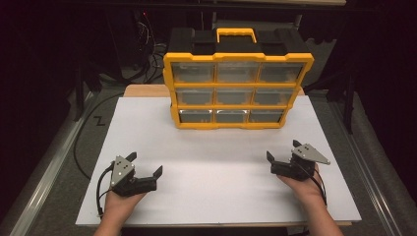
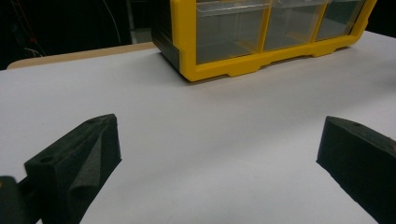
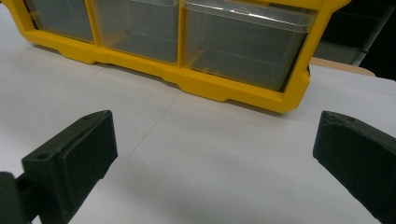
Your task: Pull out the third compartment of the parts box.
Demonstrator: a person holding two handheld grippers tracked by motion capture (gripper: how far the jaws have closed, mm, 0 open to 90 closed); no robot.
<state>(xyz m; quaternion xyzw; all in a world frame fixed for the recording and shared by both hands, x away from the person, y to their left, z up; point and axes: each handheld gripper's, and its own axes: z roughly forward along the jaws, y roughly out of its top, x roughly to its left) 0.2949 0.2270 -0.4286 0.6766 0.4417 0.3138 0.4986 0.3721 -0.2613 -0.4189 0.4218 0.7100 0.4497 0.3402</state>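
A yellow plastic organiser with clear drawers in three rows and a black back (image 1: 238,91) stands upright at the far middle of the white tabletop (image 1: 216,162), its yellow carry handle (image 1: 236,33) on top. The left gripper (image 1: 146,164) rests on the near left of the tabletop, jaws spread wide with nothing between them. The right gripper (image 1: 282,150) rests on the near right, jaws equally wide and empty. Both point toward the organiser and sit well apart from it. The drawers look empty from both gripper views.
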